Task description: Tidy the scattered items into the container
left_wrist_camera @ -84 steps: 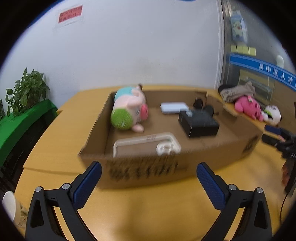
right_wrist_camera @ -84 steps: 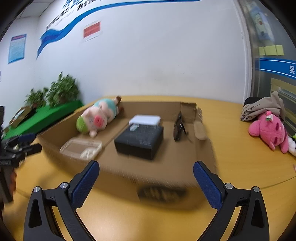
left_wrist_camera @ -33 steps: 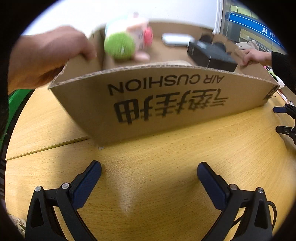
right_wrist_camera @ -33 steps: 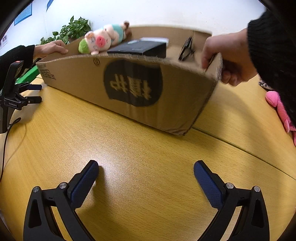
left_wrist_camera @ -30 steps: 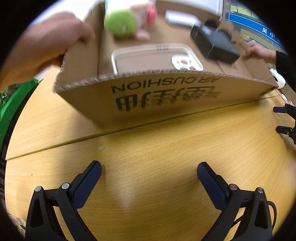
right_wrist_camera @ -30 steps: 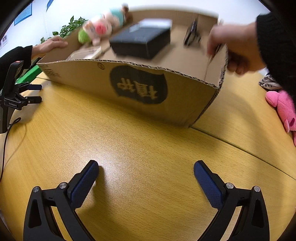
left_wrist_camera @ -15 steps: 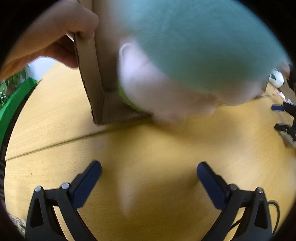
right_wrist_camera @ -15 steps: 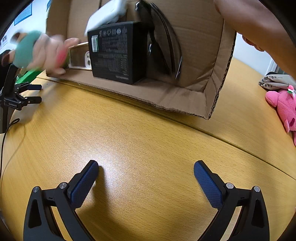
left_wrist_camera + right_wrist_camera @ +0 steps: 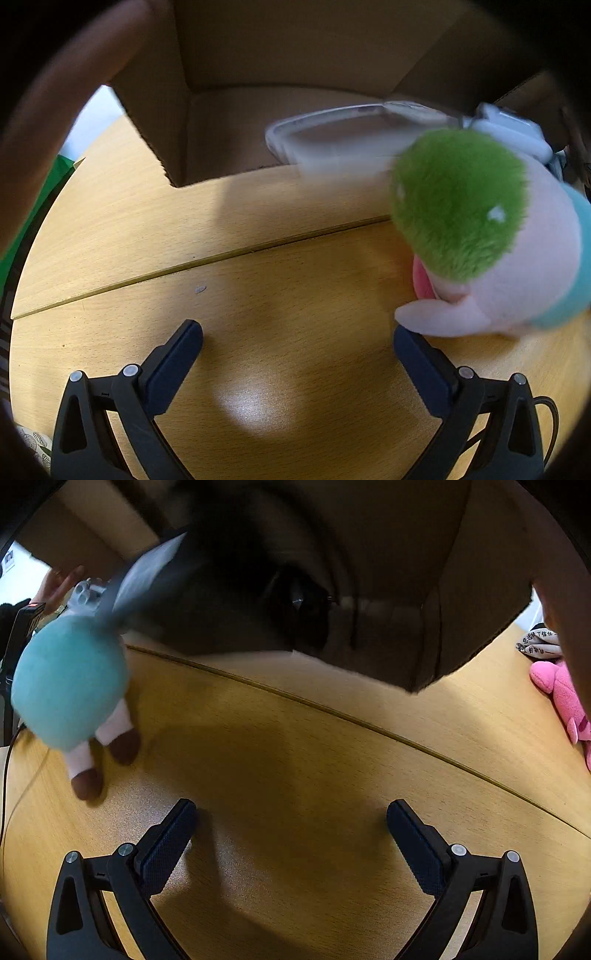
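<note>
The cardboard box (image 9: 221, 129) is tipped over above the wooden table, its opening toward me, held up by a person's hands. The pig plush (image 9: 491, 236) with green hair and teal shirt lies on the table to the right of my left gripper (image 9: 295, 354), which stands open and empty. A clear phone case (image 9: 354, 122), blurred, tumbles out of the box. In the right wrist view the plush (image 9: 70, 686) is at the left, a black box (image 9: 207, 590) and dark sunglasses (image 9: 299, 609) are sliding from the cardboard box (image 9: 461, 572). My right gripper (image 9: 291, 830) rests open on the table.
A pink plush toy (image 9: 565, 694) and a printed cloth (image 9: 539, 642) lie at the far right of the table. A person's arm (image 9: 48, 122) fills the upper left of the left wrist view. A table seam (image 9: 184, 266) runs across the wooden top.
The person has tipped the box fully over. The pig plush has fallen out onto the table, and the phone case, black box and sunglasses are spilling out. Both grippers stay still.
</note>
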`<action>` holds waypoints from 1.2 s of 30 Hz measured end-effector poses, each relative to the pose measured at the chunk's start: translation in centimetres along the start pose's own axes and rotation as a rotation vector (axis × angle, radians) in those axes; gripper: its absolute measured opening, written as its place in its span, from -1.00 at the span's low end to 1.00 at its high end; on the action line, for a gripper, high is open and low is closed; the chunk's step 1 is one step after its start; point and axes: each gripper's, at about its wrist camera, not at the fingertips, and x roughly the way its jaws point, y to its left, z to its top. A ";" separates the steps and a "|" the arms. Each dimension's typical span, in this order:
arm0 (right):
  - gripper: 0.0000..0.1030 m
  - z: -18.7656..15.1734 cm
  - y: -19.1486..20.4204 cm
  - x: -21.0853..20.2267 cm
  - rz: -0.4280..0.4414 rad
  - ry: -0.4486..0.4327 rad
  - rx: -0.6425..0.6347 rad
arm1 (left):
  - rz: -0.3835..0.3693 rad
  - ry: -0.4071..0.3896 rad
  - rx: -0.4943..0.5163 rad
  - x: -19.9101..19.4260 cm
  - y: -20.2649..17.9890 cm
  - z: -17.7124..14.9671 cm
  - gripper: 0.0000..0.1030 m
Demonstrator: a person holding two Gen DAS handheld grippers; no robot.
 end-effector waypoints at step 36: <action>1.00 -1.4 0.4 -0.6 0.027 -0.001 -0.035 | -0.001 -0.001 0.001 -1.0 0.2 0.6 1.00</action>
